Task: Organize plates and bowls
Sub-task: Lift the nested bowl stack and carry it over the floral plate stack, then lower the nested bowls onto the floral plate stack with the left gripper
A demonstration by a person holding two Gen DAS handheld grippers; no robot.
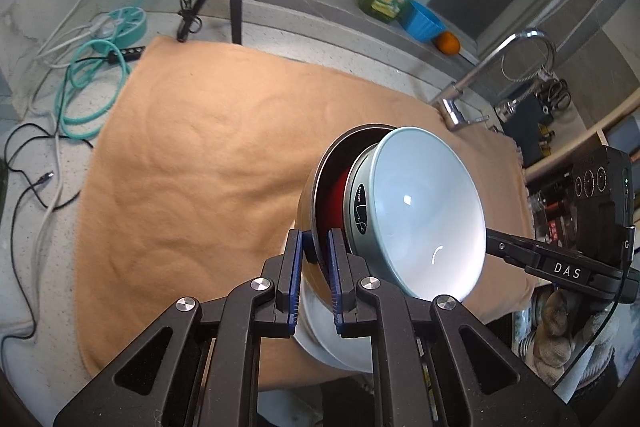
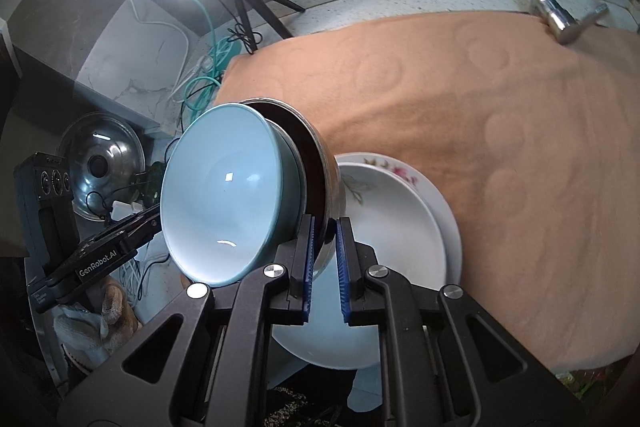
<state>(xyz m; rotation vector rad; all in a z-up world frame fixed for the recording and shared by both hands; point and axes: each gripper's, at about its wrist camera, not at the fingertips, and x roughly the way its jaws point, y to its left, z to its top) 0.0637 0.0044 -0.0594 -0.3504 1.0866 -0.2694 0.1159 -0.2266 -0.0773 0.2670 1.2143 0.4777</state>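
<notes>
The left gripper [image 1: 316, 251] was clamped on the rim of a dark bowl [image 1: 320, 183], and the right gripper [image 2: 325, 247] was clamped on the same rim from the opposite side. In both wrist views the bowl stood tipped nearly on edge, just beyond the fingertips at lower centre. A blue bowl [image 2: 224, 195] nested inside it, its mouth turned sideways toward the other gripper.

The main risk, as I judged it, was the blue bowl sliding out: nothing gripped it, and only the tilt and friction kept it seated. A further roll of either wrist, or uneven movement between the two hands, could spill it or twist the thin rim out of the pads.

In the right view a stack of white plates [image 2: 400, 227] lay directly below and behind the bowls, on the orange cloth [image 2: 500, 131] covering the table, so a drop could strike them.
</notes>
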